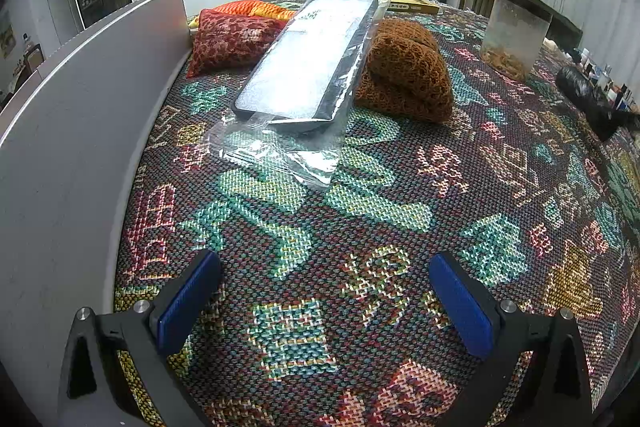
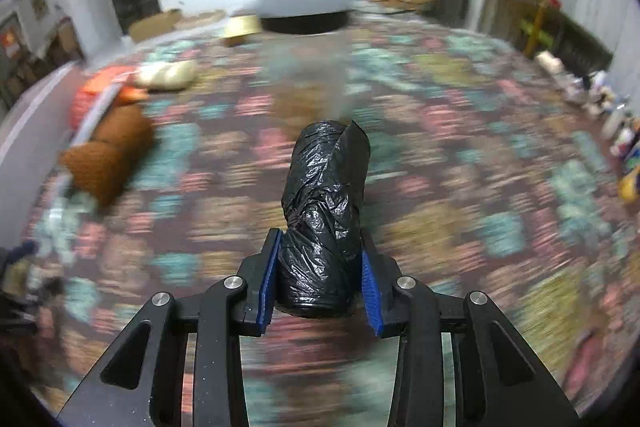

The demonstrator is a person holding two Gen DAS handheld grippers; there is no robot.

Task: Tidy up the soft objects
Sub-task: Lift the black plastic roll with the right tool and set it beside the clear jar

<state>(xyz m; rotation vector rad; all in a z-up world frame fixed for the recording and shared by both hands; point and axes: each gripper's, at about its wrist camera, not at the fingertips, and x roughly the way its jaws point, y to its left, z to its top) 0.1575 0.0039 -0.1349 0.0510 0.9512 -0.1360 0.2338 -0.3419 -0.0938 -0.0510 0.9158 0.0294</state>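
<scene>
A crinkled black plastic bag roll (image 2: 324, 223) stands up off the patterned cloth, pinched at its lower half. Brown knitted bundle (image 1: 404, 71) lies beside a red patterned cushion (image 1: 232, 41).

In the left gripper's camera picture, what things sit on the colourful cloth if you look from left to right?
Grey upright panel → red patterned cushion → flat black tray wrapped in clear plastic → brown knitted bundle → clear plastic container with a dark lid → black plastic bag roll.
</scene>
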